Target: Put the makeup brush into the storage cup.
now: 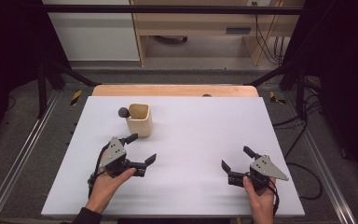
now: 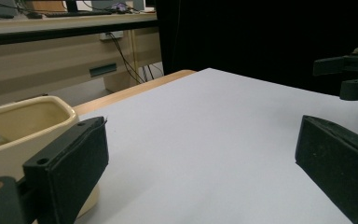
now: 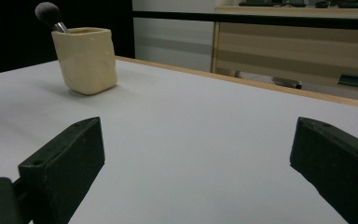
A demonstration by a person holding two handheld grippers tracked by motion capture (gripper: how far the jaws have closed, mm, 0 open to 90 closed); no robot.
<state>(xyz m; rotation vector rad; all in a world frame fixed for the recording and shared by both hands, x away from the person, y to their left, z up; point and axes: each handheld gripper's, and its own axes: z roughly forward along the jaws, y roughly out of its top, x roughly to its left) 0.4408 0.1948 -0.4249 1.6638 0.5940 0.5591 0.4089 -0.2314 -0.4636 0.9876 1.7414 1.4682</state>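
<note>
Standing upright toward the far left of the white table top: cream cup, squarish, open mouth up; also showing in the right gripper view and at the left edge of the left gripper view.

Leaning in the cup: brush, dark rounded head poking over the rim on the cup's left side; in the right gripper view rising from the far left corner of the mouth, metal ferrule just visible.

Hovering just in front of the cup: left gripper, held in the person's left hand, jaws spread wide, gripping nothing. One jaw lying just beside the cup's near wall; touching or apart cannot be told.

Resting over the near right of the table: right gripper, held in the right hand, jaws spread wide, gripping nothing, well apart from the cup; also showing at the right edge of the left gripper view.

Lying between the right gripper and the cup: bare table surface.

Showing beyond the table top: wooden edge along the far side, pale wooden furniture behind, cables hanging beside it, metal rail running along the left floor.
</note>
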